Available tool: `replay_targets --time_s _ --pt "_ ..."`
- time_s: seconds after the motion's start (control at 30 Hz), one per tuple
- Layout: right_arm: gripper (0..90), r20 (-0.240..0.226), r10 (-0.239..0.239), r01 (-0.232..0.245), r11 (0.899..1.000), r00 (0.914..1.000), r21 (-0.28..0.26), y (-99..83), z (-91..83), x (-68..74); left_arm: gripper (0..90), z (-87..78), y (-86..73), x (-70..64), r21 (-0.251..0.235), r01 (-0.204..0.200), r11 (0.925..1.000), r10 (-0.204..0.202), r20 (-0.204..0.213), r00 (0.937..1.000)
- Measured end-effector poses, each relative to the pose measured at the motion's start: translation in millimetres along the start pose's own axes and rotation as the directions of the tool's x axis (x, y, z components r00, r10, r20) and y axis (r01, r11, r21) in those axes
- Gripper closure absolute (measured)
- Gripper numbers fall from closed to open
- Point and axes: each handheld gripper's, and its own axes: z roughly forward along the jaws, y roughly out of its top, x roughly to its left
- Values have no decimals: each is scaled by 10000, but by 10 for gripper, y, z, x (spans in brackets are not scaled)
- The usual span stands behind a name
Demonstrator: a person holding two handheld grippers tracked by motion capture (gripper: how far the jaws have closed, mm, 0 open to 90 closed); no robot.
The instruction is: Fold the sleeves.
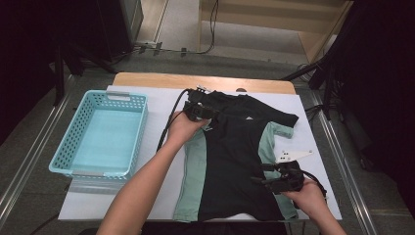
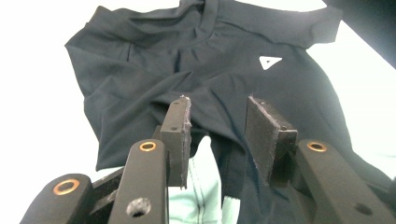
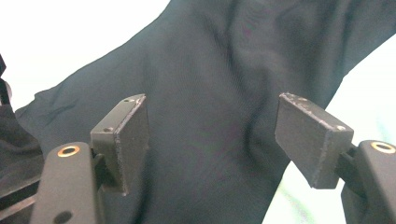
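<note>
On the tabletop, a soft, limp black shirt is being approached at its edges by both tools, jaws apart.

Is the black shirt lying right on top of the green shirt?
Touching. In the high view the black shirt lies spread flat over the green shirt, whose edges poke out from under both its sides.

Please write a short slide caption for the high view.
Two hand-held grippers over a black shirt lying on a green shirt.
</note>
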Motion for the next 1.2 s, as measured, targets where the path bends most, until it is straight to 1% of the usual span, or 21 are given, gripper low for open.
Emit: replay_targets --time_s 0.03,0.2,0.23,0.27,0.3,0.33,0.37,0.43,0.53,0.57,0.7,0.77,0.8,0.9,0.93,0.97,1.07,1.1,1.13,1.2 --pt "248 5 1 -1 10000 10000 1 0 0 0 618 23 -26 18 197 29 9998 -28 -59 10000" --pt "248 1 5 -5 10000 10000 -4 -1 -1 0 621 85 -100 54 416 114 9991 -111 -77 9999" --pt "248 3 10 -10 10000 10000 2 -2 -2 1 630 125 -142 61 531 199 9984 -197 -40 9998" --pt "248 3 10 -10 10000 10000 2 -2 -2 1 645 125 -142 61 531 199 9984 -197 -40 9998" --pt "248 7 7 -7 10000 10000 7 -2 -2 0 665 158 -182 50 625 105 9980 -102 -55 9999" --pt "248 5 9 -9 10000 10000 -1 -2 -2 0 682 167 -200 36 532 74 9986 -70 -70 10000" --pt "248 2 7 -7 10000 10000 -3 -1 -3 0 727 169 -215 26 437 45 9990 -45 -5 10000" --pt "248 7 6 -6 10000 10000 10 -1 -1 1 782 171 -231 16 473 21 9989 -26 95 10000" --pt "248 14 6 -6 10000 10000 14 -1 2 1 815 177 -246 -5 451 -27 9990 22 117 9999" --pt "248 7 -1 1 10000 10000 17 0 3 2 819 176 -260 -36 439 -139 9989 132 148 9998" --pt "248 15 -10 10 10000 10000 32 0 5 4 817 183 -294 -107 355 -435 9984 425 278 9987" --pt "248 20 -9 9 10000 10000 35 0 6 4 809 188 -310 -146 288 -583 9979 578 206 9981" --pt "248 22 0 0 10000 10000 36 0 6 4 808 186 -317 -153 295 -615 9977 606 291 9977" --pt "248 21 -2 2 10000 10000 39 -1 5 5 797 186 -334 -181 164 -619 9979 613 339 9975" --pt "248 17 -5 5 10000 10000 40 -1 5 5 792 184 -351 -204 180 -770 9969 762 407 9963" --pt "248 21 -8 8 10000 10000 41 -1 5 4 784 180 -358 -214 163 -908 9957 901 385 9952" --pt "248 16 -10 9 10000 10000 44 -1 7 2 764 170 -364 -229 118 -913 9958 907 448 9949" --pt "247 7 -41 41 10000 10000 39 -1 9 3 765 154 -366 -230 87 -823 9966 812 859 9930" --pt "248 6 -43 43 10000 10000 36 -1 9 4 765 144 -366 -236 103 -829 9965 813 1066 9910" --pt "248 19 -14 14 10000 10000 37 0 7 4 737 135 -369 -259 63 -848 9964 836 1114 9903"
